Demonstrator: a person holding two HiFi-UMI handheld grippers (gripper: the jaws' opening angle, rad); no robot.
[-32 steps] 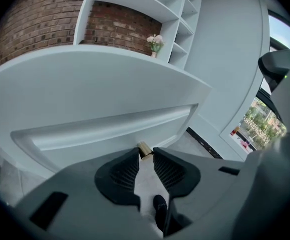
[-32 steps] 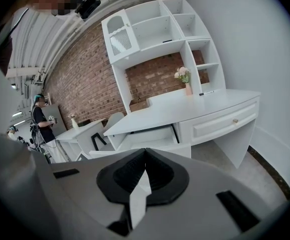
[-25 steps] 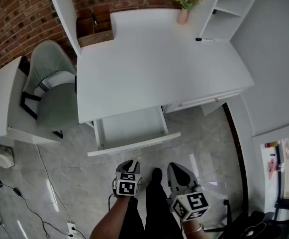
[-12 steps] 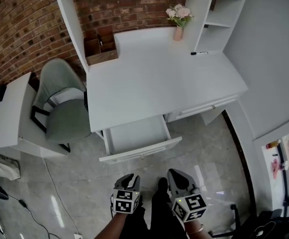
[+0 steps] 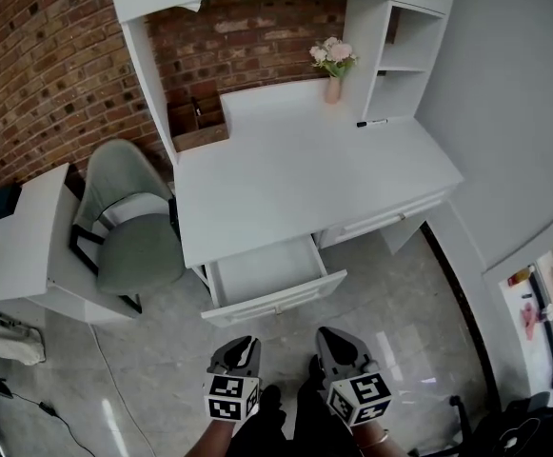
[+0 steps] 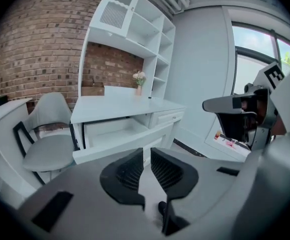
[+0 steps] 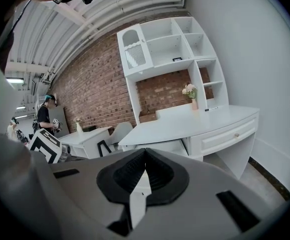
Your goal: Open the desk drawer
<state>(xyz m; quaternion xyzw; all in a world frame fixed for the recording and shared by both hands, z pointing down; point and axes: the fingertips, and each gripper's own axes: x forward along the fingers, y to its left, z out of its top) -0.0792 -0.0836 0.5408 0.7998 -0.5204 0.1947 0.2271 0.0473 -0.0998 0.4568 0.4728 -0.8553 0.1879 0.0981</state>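
White drawer [image 5: 268, 272] open under white desk [image 5: 305, 179]

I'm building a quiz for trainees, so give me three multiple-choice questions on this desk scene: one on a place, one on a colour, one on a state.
1. Where does the flower vase stand? A) on the floor B) on the desk, beside the shelves C) on a windowsill
2. What colour is the desk? A) white B) black C) green
3. How is the drawer nearest the chair? A) shut B) pulled out C) taken off
Answers: 1 B, it stands by the shelves; 2 A, top and fronts are white; 3 B, its bare inside shows.
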